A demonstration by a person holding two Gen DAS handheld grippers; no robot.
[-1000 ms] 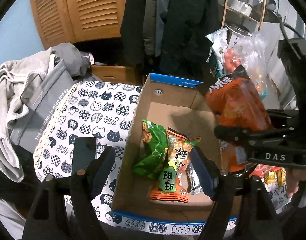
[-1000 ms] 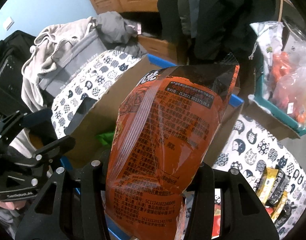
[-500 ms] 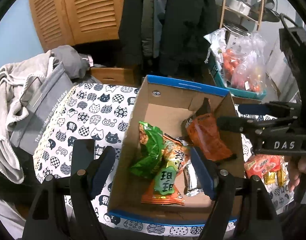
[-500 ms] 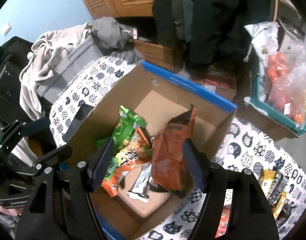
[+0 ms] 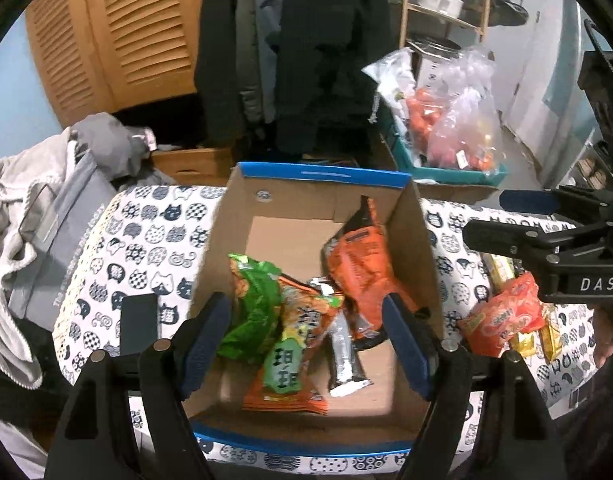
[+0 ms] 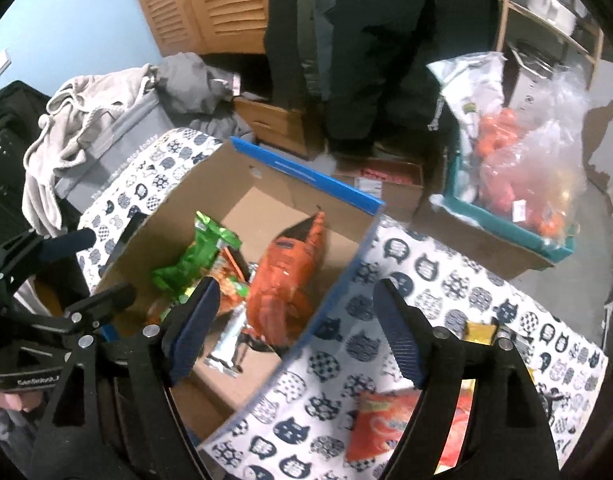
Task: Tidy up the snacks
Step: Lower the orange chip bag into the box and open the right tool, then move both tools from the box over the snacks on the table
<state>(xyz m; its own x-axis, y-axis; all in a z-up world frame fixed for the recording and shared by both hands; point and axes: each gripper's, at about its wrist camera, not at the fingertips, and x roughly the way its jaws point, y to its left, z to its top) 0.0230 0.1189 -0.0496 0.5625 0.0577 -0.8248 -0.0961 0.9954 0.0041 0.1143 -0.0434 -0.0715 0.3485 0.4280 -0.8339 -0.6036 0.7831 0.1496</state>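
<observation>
Left wrist view, left to right. Grey hoodie point(image 5: 10, 208) and grey bag point(image 5: 62, 240) far left of the left tongs point(image 5: 306, 336), off the tabletop point(image 5: 146, 232) edge. Cat-print cloth covers the tabletop; a black flat object point(image 5: 138, 324) lies just left of the left pad. Left tongs stand wide open, nothing between the pads, hovering above the near half of the cardboard box point(image 5: 414, 248) with blue rim. Inside the box, between the pads as seen: green snack bag point(image 5: 254, 308), orange-green snack bag point(image 5: 294, 344) leaning on it, silver wrapper point(image 5: 346, 364) flat on the floor of the box. Orange snack bag point(image 5: 362, 272) lies tilted against the right wall, its lower end just by the right pad, free of any grip. Right of the box, beyond the right pad: red snack pack point(image 5: 506, 316) and yellow packs point(image 5: 546, 332) on the cloth. The right tongs point(image 5: 502, 216) enter from the right edge, above those packs, a hand point(image 5: 610, 332) under them.

Right wrist view, left to right. Left tongs point(image 6: 90, 264) at far left. Box point(image 6: 346, 276) sits under the left pad; the orange bag point(image 6: 290, 276) rests inside, apart from both pads. Right tongs point(image 6: 296, 336) are opening, nothing between the pads; the gap spans the box's right wall and bare cloth. Red pack point(image 6: 382, 424) is partly hidden behind the right finger. Teal crate point(image 6: 506, 220) of bagged produce sits far beyond, off the tabletop.
</observation>
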